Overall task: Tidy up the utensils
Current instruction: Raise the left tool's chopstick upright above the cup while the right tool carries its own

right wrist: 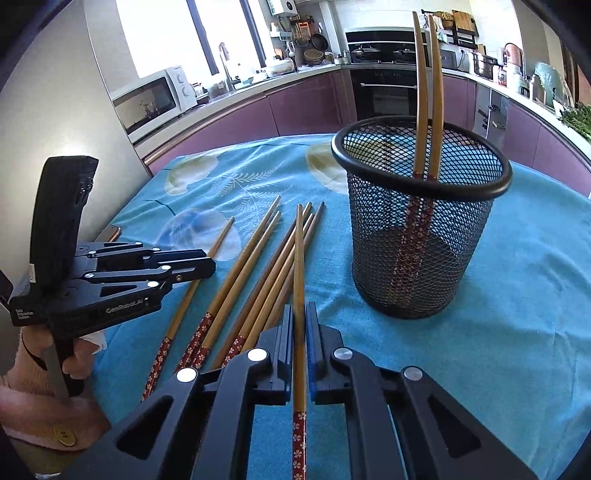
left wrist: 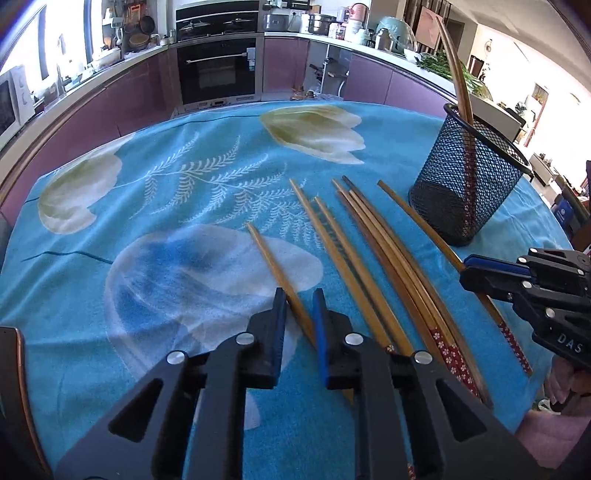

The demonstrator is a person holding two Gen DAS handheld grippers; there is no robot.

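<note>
Presently: right gripper (right wrist: 299,321), jaws clamped on one brown bamboo chopstick (right wrist: 298,266), pitched downward beside black mesh cup (right wrist: 417,236); left gripper (left wrist: 300,314), jaws near-closed, pinching another chopstick (left wrist: 277,273).

Kitchen beyond the tongs: curved purple cabinets (left wrist: 133,96), built-in black oven (left wrist: 218,70), white microwave (right wrist: 155,99) left, bright windows (right wrist: 162,33). Daylight. Blue floral cloth (left wrist: 184,192) covers tabletop.

Bamboo chopsticks (right wrist: 255,273) with red flowered ends lie fanned across the frame's lower middle; two more (right wrist: 428,96) stand upright in the black mesh cup (right wrist: 421,236), upper right.
</note>
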